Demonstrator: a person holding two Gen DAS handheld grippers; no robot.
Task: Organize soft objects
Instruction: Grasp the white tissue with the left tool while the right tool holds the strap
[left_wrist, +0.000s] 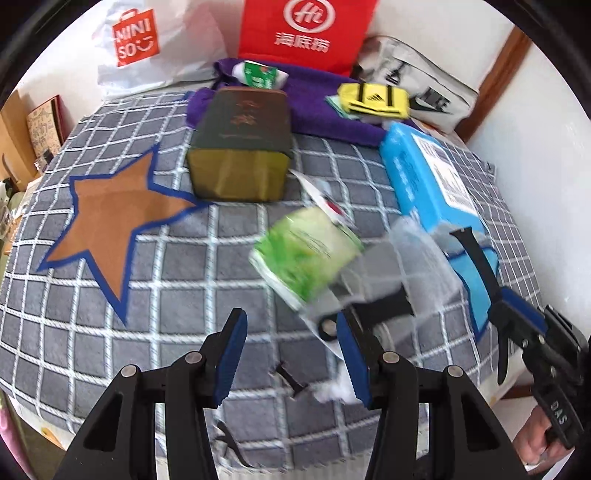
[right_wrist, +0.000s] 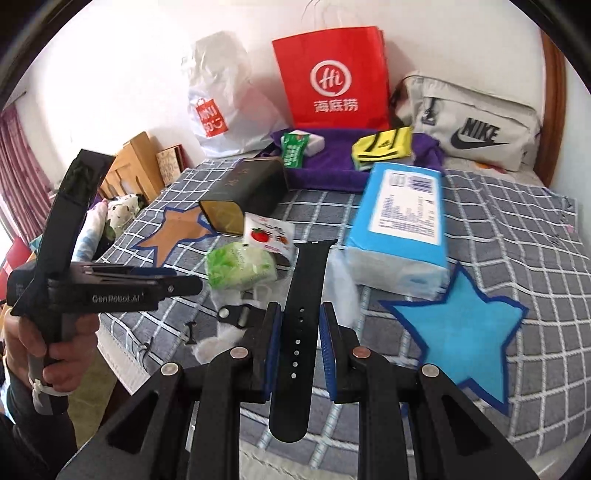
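My right gripper (right_wrist: 301, 319) is shut on a black watch strap (right_wrist: 304, 280) and holds it upright above the checked blanket; the strap also shows in the left wrist view (left_wrist: 476, 258). My left gripper (left_wrist: 291, 332) is open and empty just above the blanket. Just beyond it lies a green tissue pack (left_wrist: 306, 251), blurred, also seen in the right wrist view (right_wrist: 240, 264). A clear plastic bag (left_wrist: 417, 273) with a black buckle piece (right_wrist: 232, 314) lies beside it. A big blue tissue pack (right_wrist: 402, 218) lies to the right.
A purple towel (right_wrist: 328, 162) at the back holds a green-white pack (right_wrist: 297, 146) and a yellow item (right_wrist: 382, 149). A dark tin box (left_wrist: 240, 147) lies mid-bed. Red bag (right_wrist: 332, 77), white Miniso bag (right_wrist: 218, 107) and grey Nike bag (right_wrist: 472, 125) line the wall. The blanket has an orange star (left_wrist: 110, 218) and a blue star (right_wrist: 465, 328).
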